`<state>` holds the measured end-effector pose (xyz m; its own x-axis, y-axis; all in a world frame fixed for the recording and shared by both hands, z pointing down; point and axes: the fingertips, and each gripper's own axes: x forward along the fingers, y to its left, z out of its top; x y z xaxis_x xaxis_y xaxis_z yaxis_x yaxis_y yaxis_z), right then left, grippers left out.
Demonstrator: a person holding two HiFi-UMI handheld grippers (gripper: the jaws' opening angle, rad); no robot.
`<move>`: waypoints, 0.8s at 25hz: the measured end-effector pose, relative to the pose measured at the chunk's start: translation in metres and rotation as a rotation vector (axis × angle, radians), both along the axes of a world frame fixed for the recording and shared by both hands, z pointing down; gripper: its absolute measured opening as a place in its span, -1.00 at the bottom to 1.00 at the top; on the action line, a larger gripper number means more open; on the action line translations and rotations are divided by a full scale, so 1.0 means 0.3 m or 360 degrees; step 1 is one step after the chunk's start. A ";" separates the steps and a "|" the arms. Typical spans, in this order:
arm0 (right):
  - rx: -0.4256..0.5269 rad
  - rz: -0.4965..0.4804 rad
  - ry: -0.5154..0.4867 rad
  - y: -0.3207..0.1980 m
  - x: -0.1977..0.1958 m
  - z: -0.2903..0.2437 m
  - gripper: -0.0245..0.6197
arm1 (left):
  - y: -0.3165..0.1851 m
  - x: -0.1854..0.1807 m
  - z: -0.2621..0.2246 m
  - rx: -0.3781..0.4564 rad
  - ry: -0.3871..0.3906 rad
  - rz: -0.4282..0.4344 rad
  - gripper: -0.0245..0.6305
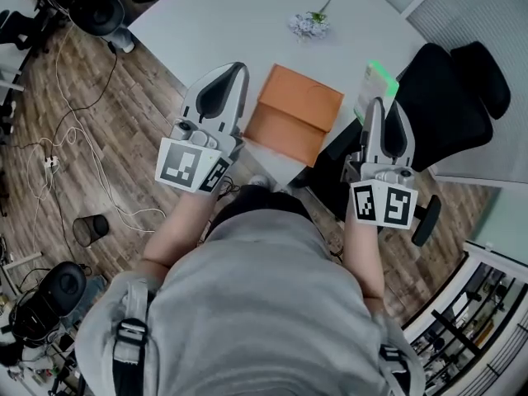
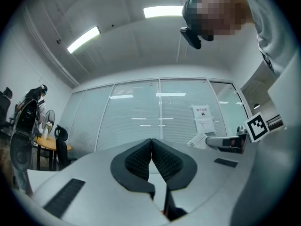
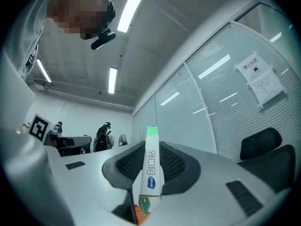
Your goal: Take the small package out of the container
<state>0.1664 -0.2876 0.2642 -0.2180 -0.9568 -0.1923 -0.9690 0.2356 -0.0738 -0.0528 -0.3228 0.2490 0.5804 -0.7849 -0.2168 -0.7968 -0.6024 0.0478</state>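
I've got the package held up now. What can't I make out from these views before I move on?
- Inside of the orange container: the head view shows only its outside; both gripper views face the ceiling.
- The small package: lower end hidden between the jaws of the right hand-held gripper; in the head view that gripper covers part of it.
- Small bunch on the table: too small to identify in the head view.
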 end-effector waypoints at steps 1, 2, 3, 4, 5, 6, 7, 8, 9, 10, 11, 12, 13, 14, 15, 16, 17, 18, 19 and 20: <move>0.0011 0.0003 0.0010 -0.005 -0.013 -0.005 -0.57 | -0.008 -0.011 0.005 0.0003 0.0001 0.0000 -0.86; 0.0022 0.0005 0.0017 -0.002 -0.035 -0.016 -0.57 | -0.007 -0.030 0.003 0.0006 0.0004 0.0000 -0.86; 0.0032 0.0007 0.0022 0.010 -0.058 -0.032 -0.57 | 0.001 -0.051 -0.005 0.0010 0.0009 0.0002 -0.86; 0.0041 0.0009 0.0025 0.026 -0.078 -0.049 -0.57 | 0.013 -0.069 -0.016 0.0013 0.0014 0.0006 -0.86; 0.0051 0.0012 0.0025 0.041 -0.092 -0.062 -0.57 | 0.024 -0.081 -0.024 0.0015 0.0018 0.0009 -0.86; 0.0062 0.0014 0.0025 0.053 -0.100 -0.070 -0.57 | 0.032 -0.087 -0.027 0.0015 0.0020 0.0012 -0.86; 0.0074 0.0016 0.0027 0.060 -0.102 -0.072 -0.57 | 0.035 -0.088 -0.024 0.0014 0.0021 0.0013 -0.86; 0.0084 0.0018 0.0030 0.061 -0.099 -0.065 -0.57 | 0.033 -0.083 -0.014 0.0013 0.0021 0.0013 -0.86; 0.0090 0.0019 0.0034 0.056 -0.091 -0.053 -0.57 | 0.026 -0.074 0.001 0.0011 0.0020 0.0013 -0.86; 0.0092 0.0019 0.0035 0.046 -0.081 -0.037 -0.58 | 0.015 -0.062 0.018 0.0009 0.0018 0.0013 -0.86; 0.0092 0.0019 0.0034 0.033 -0.070 -0.023 -0.57 | 0.002 -0.049 0.033 0.0005 0.0017 0.0013 -0.86; 0.0091 0.0018 0.0031 0.022 -0.062 -0.014 -0.58 | -0.009 -0.039 0.042 0.0002 0.0016 0.0014 -0.86; 0.0091 0.0018 0.0029 0.019 -0.061 -0.017 -0.58 | -0.013 -0.036 0.042 0.0000 0.0017 0.0016 -0.86; 0.0094 0.0019 0.0030 0.023 -0.067 -0.030 -0.58 | -0.009 -0.039 0.031 -0.0001 0.0020 0.0018 -0.86; 0.0098 0.0019 0.0034 0.031 -0.078 -0.052 -0.58 | -0.002 -0.047 0.013 -0.0001 0.0024 0.0020 -0.86; 0.0101 0.0019 0.0039 0.038 -0.087 -0.076 -0.58 | 0.003 -0.053 -0.007 -0.0001 0.0028 0.0022 -0.86; 0.0100 0.0019 0.0043 0.038 -0.091 -0.100 -0.58 | 0.002 -0.055 -0.028 -0.0003 0.0032 0.0023 -0.86; 0.0097 0.0020 0.0046 0.032 -0.088 -0.125 -0.58 | -0.004 -0.051 -0.051 -0.0006 0.0034 0.0023 -0.86; 0.0094 0.0020 0.0047 0.024 -0.078 -0.152 -0.58 | -0.012 -0.040 -0.077 -0.0009 0.0036 0.0022 -0.86; 0.0090 0.0020 0.0046 0.015 -0.064 -0.184 -0.58 | -0.021 -0.025 -0.107 -0.0012 0.0037 0.0022 -0.86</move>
